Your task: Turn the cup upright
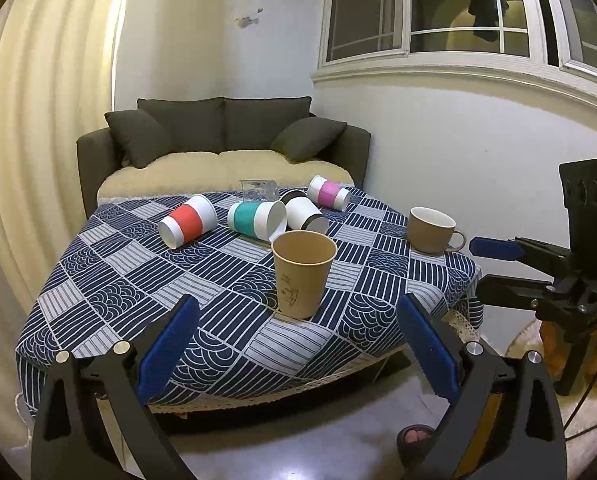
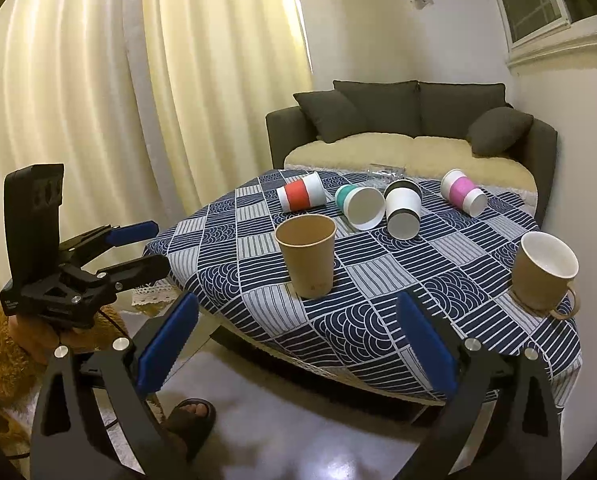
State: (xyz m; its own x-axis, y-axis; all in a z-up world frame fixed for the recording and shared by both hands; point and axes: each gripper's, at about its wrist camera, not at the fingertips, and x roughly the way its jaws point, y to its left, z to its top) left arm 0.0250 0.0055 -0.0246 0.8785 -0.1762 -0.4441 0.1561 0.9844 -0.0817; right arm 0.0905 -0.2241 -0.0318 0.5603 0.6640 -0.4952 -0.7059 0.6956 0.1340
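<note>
I see the left hand-held gripper [image 1: 298, 344] with jaws spread wide, nothing between them, off the near edge of the surface [image 1: 110, 280]. The right hand-held gripper [image 2: 298, 340] is likewise spread and empty, also short of the edge. From the left view, a kraft paper cup [image 1: 303, 274] stands upright at 12 o'clock, closest to me. A brown mug [image 1: 432, 230] stands upright at 2 o'clock near the right edge. Behind the kraft cup, lying on their sides: red-banded cup [image 1: 187, 221] at 11 o'clock, teal-banded cup [image 1: 256, 220] at 12, black-banded cup [image 1: 307, 214] just beside it, pink-banded cup [image 1: 329, 193] at 1 o'clock. A clear glass [image 1: 257, 190] sits at the far edge; orientation unclear. Sofa [image 1: 222, 140] behind.
</note>
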